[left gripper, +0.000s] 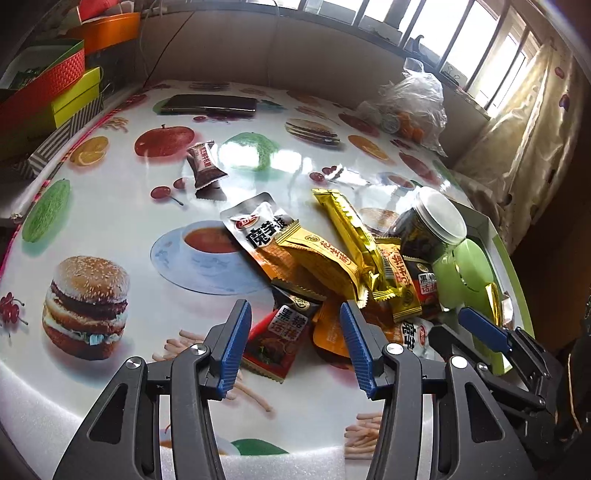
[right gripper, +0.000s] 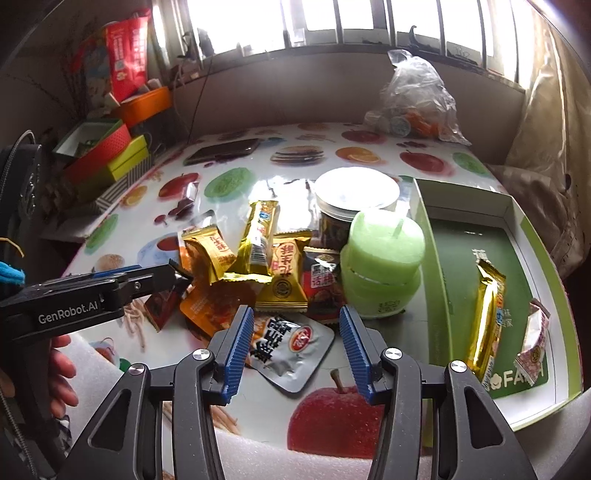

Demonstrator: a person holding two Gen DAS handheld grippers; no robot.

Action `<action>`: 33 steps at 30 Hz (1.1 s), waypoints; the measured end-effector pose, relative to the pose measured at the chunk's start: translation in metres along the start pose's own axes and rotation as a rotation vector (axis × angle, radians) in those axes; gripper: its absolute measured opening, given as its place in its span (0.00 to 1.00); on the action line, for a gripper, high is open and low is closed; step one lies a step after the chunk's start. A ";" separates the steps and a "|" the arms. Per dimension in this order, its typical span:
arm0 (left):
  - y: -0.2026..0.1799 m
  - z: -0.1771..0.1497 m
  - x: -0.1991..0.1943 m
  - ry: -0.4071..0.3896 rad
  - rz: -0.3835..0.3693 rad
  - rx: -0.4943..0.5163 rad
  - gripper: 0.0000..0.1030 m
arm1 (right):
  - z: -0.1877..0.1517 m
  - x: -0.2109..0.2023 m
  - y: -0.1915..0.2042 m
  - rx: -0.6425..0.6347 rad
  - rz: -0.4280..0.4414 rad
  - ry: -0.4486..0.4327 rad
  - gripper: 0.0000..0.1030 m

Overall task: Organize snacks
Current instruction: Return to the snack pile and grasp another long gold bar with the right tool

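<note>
My right gripper [right gripper: 293,349] hangs half-open and empty over a silver konjac pouch [right gripper: 291,349]. Beyond the pouch lies the snack pile [right gripper: 258,258], then a green jar [right gripper: 380,262]. My left gripper [left gripper: 293,349] tilts down, likewise empty.

The table [left gripper: 110,236] wears a glossy cloth printed with burgers, apples, orange slices, cherries and a cup of tea. At its far side a dark phone [left gripper: 208,103] lies flat. On the far right corner sits a crumpled clear plastic bag [right gripper: 417,99] with small round items inside. Off the table's left edge, gift boxes are stacked: a red textured one [left gripper: 48,83] on a lime-green one [left gripper: 79,92], and an orange box [right gripper: 146,105] behind them. A red printed bag [right gripper: 125,55] stands beyond that. Barred windows [right gripper: 332,18] run along the far wall.
</note>
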State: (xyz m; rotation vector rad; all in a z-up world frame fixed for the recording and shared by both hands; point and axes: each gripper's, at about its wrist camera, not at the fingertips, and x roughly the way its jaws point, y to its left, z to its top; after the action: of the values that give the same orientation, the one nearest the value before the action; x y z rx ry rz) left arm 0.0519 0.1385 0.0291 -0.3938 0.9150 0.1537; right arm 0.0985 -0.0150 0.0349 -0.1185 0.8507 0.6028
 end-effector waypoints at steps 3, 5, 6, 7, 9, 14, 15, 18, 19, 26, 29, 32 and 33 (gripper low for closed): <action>0.006 0.003 0.002 0.000 0.005 -0.011 0.50 | 0.008 0.009 0.009 -0.013 0.006 0.008 0.47; 0.010 0.005 0.003 0.001 0.004 -0.015 0.50 | 0.016 0.013 0.013 -0.006 0.022 0.000 0.47; 0.012 0.005 0.004 0.003 0.004 -0.017 0.50 | 0.020 0.017 0.014 -0.001 0.028 -0.001 0.47; 0.015 0.006 0.006 0.006 0.007 -0.020 0.50 | 0.024 0.020 0.015 0.001 0.025 0.000 0.47; 0.019 0.007 0.008 0.013 0.010 -0.031 0.50 | 0.032 0.027 0.017 0.000 0.020 -0.003 0.47; 0.028 0.008 0.013 0.030 -0.001 -0.055 0.50 | 0.044 0.047 0.021 0.006 0.015 0.024 0.47; 0.029 0.008 0.014 0.032 -0.003 -0.056 0.50 | 0.046 0.049 0.021 0.003 0.014 0.020 0.47; 0.030 0.008 0.014 0.033 -0.005 -0.053 0.50 | 0.051 0.057 0.023 0.007 0.025 0.017 0.47; 0.031 0.007 0.014 0.035 -0.007 -0.055 0.50 | 0.053 0.061 0.022 0.013 0.026 0.029 0.47; 0.033 0.005 0.011 0.037 -0.014 -0.055 0.50 | 0.056 0.076 0.024 0.015 0.025 0.066 0.31; 0.035 0.003 0.007 0.034 -0.025 -0.049 0.50 | 0.054 0.078 0.024 0.022 0.025 0.079 0.22; 0.037 0.001 0.003 0.033 -0.034 -0.041 0.50 | 0.052 0.078 0.025 0.018 0.030 0.074 0.21; 0.037 0.000 0.002 0.029 -0.031 -0.040 0.50 | 0.052 0.077 0.025 0.017 0.033 0.073 0.21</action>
State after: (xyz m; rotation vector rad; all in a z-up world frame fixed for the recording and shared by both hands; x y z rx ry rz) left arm 0.0420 0.1728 0.0181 -0.4477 0.9351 0.1384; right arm 0.1590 0.0578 0.0159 -0.1117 0.9299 0.6247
